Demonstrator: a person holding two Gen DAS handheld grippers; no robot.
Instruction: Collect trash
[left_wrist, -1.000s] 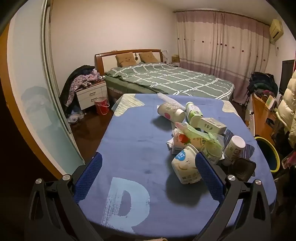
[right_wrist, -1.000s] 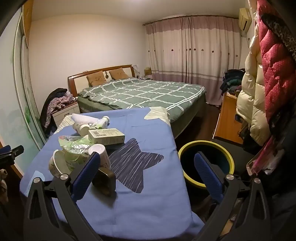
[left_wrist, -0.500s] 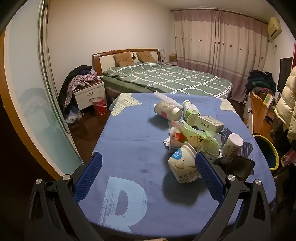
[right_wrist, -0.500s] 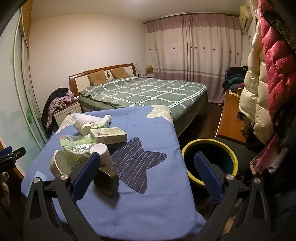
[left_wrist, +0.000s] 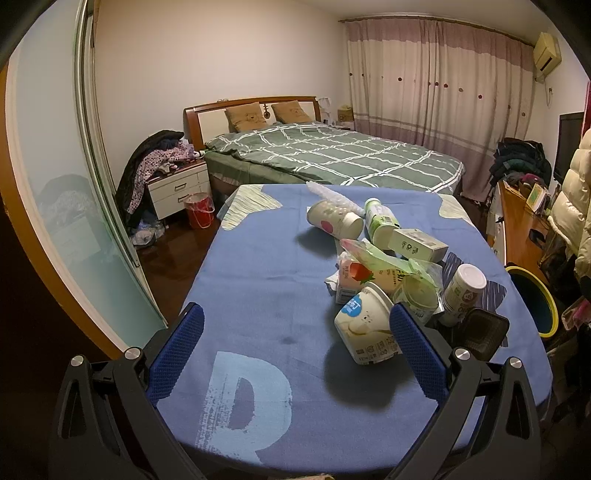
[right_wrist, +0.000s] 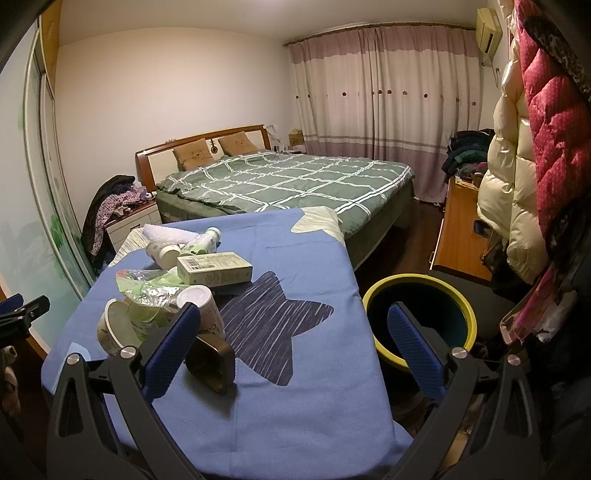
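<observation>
Trash lies heaped on a table under a blue cloth (left_wrist: 258, 280): a tipped white tub (left_wrist: 364, 328), paper cups (left_wrist: 334, 218), a green-white bottle (left_wrist: 380, 221), a small carton box (left_wrist: 417, 245), green plastic wrap (left_wrist: 384, 258) and a dark square container (left_wrist: 482, 332). My left gripper (left_wrist: 295, 350) hovers open over the table's near edge, its right finger just in front of the tub. In the right wrist view my right gripper (right_wrist: 295, 343) is open above the table's right side, with the dark container (right_wrist: 212, 363) beside its left finger. A yellow-rimmed bin (right_wrist: 419, 317) stands on the floor to the right.
A green checked bed (left_wrist: 332, 155) lies beyond the table. A nightstand with clothes (left_wrist: 173, 177) and a red bucket (left_wrist: 199, 210) stand at the left by a sliding glass door (left_wrist: 55, 206). Jackets (right_wrist: 535, 147) hang at the right near a wooden desk (right_wrist: 461, 229).
Both grippers have drifted slightly; the trash pile and bin sit a little lower and nearer in both views. Nothing was taken hold of or moved on the table.
</observation>
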